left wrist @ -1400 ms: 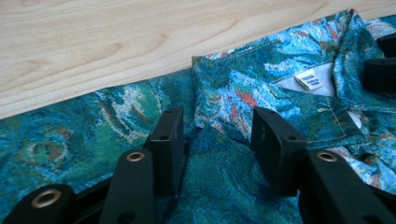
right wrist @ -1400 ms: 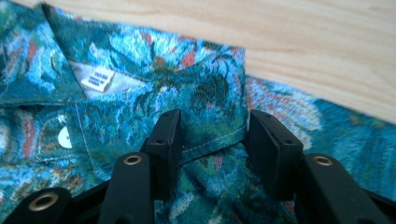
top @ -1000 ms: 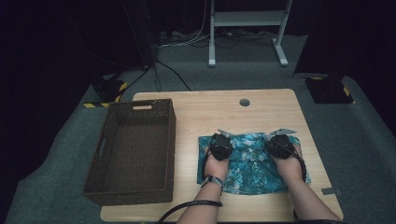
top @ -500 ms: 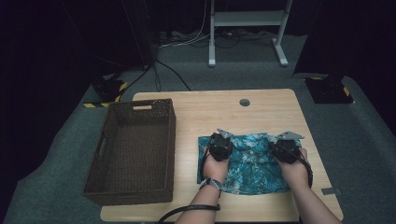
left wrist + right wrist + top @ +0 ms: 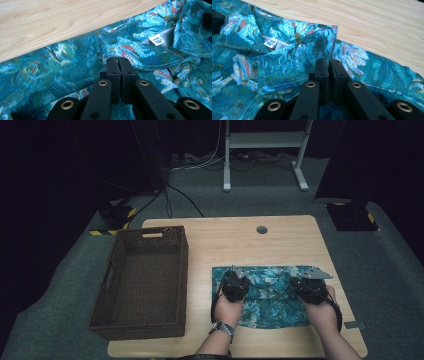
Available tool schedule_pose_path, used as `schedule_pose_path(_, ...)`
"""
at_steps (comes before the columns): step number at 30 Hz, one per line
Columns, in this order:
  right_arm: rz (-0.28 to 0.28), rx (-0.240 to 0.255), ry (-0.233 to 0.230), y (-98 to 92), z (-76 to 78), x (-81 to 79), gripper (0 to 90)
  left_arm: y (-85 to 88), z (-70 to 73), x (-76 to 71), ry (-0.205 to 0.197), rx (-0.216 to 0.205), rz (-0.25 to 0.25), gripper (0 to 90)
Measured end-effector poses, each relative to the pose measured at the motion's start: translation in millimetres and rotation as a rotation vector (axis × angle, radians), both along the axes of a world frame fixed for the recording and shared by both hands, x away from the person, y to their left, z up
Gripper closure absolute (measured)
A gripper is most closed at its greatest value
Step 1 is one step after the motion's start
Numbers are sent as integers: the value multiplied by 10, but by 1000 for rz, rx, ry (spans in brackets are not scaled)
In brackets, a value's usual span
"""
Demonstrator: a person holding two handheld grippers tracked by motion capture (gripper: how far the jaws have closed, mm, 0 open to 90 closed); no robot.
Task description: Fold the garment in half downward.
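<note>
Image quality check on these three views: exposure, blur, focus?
High view: dark surroundings, table evenly lit, shirt soft but readable. Left gripper view: bright, label text too blurred to read, jaws sharp. Right gripper view: wood slightly washed out, shirt print grainy.

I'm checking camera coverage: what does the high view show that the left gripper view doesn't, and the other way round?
High view alone: the wicker basket left of the shirt, the tabletop's round hole, the person's hands, and a white stand on the floor beyond.

Left gripper view alone: the shirt's white neck label by the collar, the weave and stitching up close, and the left tongs with jaws together over the fabric.

Both: the teal patterned shirt lying on the wooden table.
</note>
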State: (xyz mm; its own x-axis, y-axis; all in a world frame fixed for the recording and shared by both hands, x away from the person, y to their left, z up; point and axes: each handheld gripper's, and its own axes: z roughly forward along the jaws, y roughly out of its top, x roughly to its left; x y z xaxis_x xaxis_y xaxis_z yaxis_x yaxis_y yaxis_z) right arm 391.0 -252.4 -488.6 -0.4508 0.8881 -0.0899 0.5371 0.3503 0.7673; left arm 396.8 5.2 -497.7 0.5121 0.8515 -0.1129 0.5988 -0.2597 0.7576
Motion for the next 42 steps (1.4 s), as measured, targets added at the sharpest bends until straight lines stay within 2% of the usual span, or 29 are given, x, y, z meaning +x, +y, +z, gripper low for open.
schedule_pose_path(8,20,-7,-3,3,-45,-204,852,12,-89,-199,13,7,-21,872)
schedule_pose_path(14,13,13,22,-35,-162,-351,851,2,-157,-317,18,5,-33,868)
schedule_pose_path(20,16,-3,29,-49,-284,-451,850,-10,-206,-396,20,16,-51,853)
schedule_pose_path(22,18,-5,31,-58,-312,-471,851,9,-211,-429,19,15,-50,830)
schedule_pose_path(25,21,-15,28,-67,-353,-498,850,43,-189,-465,5,22,-48,711)
schedule_pose_path(27,21,-6,35,-80,-378,-508,850,81,-146,-469,-9,16,-34,691)
schedule_pose_path(29,21,-2,38,-95,-397,-510,850,124,-100,-430,-22,9,-5,638)
schedule_pose_path(32,21,1,38,-96,-408,-523,850,164,-58,-297,-25,18,43,562)
schedule_pose_path(35,29,-5,28,-97,-415,-531,850,148,-42,-132,-11,41,70,538)
schedule_pose_path(37,29,-3,29,-97,-418,-534,850,111,-62,-24,5,68,83,498)
schedule_pose_path(40,30,4,29,-95,-424,-540,850,88,-97,99,39,83,117,423)
schedule_pose_path(42,31,9,28,-101,-424,-544,850,54,-41,104,15,87,113,421)
